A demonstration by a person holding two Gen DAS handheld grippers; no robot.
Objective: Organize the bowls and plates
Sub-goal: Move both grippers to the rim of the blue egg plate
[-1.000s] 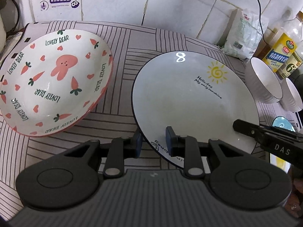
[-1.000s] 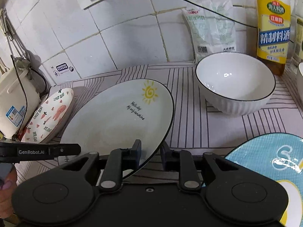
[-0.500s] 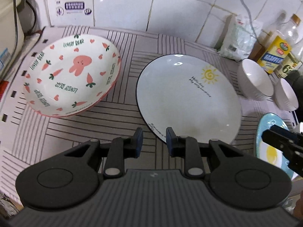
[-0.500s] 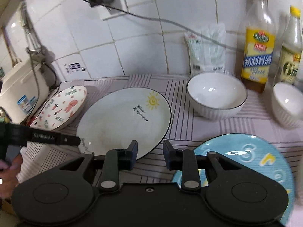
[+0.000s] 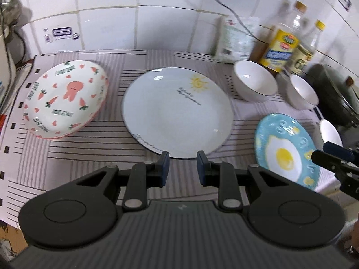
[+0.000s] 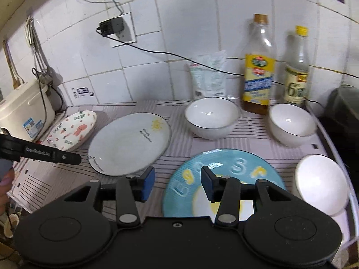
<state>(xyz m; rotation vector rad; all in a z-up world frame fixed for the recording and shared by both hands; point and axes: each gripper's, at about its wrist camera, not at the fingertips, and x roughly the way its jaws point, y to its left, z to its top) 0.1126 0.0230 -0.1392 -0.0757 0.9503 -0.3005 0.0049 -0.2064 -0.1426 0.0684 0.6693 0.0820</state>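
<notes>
Nearest, left tool: jaws a narrow gap apart, gripping nothing, hovering at near rim of sun plate
Right tool: jaws just been opening, nothing between them, poised above near edge of egg plate
Step, likely: gathering flat plates into one stack; best to pinch egg plate's rim squarely, lift level, steer clear of small bowl just beside it
Mid counter: sun plate flat at centre, rabbit dish to its left
Far: larger white bowl and second white bowl, in front of bottles
Writing: "GenRobot.AI" on left tool; "LOVELY BEAR" on rabbit dish; large "6" on one bottle; sun plate's script too small to read
</notes>
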